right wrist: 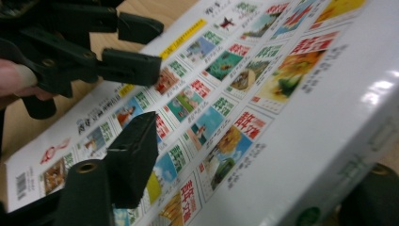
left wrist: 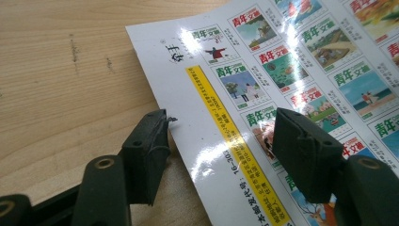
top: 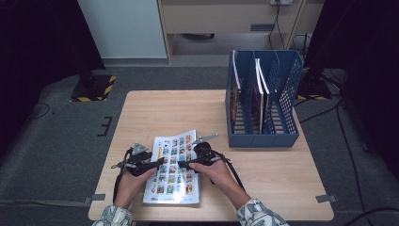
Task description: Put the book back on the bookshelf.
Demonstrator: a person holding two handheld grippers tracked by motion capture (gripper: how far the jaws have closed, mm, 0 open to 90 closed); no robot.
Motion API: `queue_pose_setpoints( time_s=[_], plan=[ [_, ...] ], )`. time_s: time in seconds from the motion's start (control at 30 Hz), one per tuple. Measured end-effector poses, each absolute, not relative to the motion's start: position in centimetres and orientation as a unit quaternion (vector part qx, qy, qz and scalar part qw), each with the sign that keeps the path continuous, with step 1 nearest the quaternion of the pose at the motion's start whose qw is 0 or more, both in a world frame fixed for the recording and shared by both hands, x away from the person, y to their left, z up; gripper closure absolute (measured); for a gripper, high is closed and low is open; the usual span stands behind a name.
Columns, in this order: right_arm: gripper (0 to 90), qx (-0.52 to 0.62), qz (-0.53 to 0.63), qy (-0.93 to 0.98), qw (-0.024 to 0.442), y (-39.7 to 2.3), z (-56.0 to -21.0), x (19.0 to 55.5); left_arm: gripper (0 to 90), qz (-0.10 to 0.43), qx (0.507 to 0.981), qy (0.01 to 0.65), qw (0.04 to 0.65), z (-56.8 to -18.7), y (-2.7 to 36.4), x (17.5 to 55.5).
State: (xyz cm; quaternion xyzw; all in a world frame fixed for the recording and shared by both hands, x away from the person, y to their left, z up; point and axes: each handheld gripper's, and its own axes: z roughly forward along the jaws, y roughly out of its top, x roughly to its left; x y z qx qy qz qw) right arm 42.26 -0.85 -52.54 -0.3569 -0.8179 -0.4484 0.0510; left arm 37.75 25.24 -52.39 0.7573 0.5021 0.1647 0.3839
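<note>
**A:** Where are we?

**B:** I'm at the pick-up. The magazine lies flat on the surface near my edge, its long axis running away from me, top tilted slightly right. My left hand-held gripper straddles its left edge, jaws apart, nothing pinched. My right hand-held gripper brackets the spine side, one jaw above, one below; no clamp yet.

**A:** Next?

**B:** I'd close the right, lift, then stand it for the blue file rack.
</note>
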Motion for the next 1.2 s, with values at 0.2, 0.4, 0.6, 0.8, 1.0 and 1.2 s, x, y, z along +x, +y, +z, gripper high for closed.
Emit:
queue_pose_setpoints(
  time_s=[0.2,0.4,0.6,0.8,1.0,1.2],
  plan=[
    [36.5,-0.342,-0.439,-0.830,0.037,0.3,-50.9,42.3,36.2,0.155,0.747,0.512,0.394,-52.6,25.7,37.7],
    [30.2,-0.345,-0.422,-0.838,0.031,1.8,-50.5,42.4,36.2,0.157,0.749,0.511,0.391,-52.5,25.7,37.7],
    [51.8,-0.379,-0.422,-0.822,0.042,1.5,-50.6,42.9,36.0,0.156,0.747,0.518,0.386,-52.4,25.8,37.7],
    [67.9,-0.385,-0.453,-0.804,0.027,0.7,-49.8,43.3,29.0,0.160,0.748,0.511,0.393,-52.2,25.6,37.8],
    [69.8,-0.353,-0.450,-0.820,-0.014,0.9,-48.2,42.9,22.1,0.160,0.746,0.496,0.413,-52.0,25.7,37.8],
    [71.1,-0.338,-0.457,-0.821,-0.059,0.2,-46.8,42.8,20.3,0.156,0.745,0.497,0.416,-52.4,25.5,37.8]
  ],
)
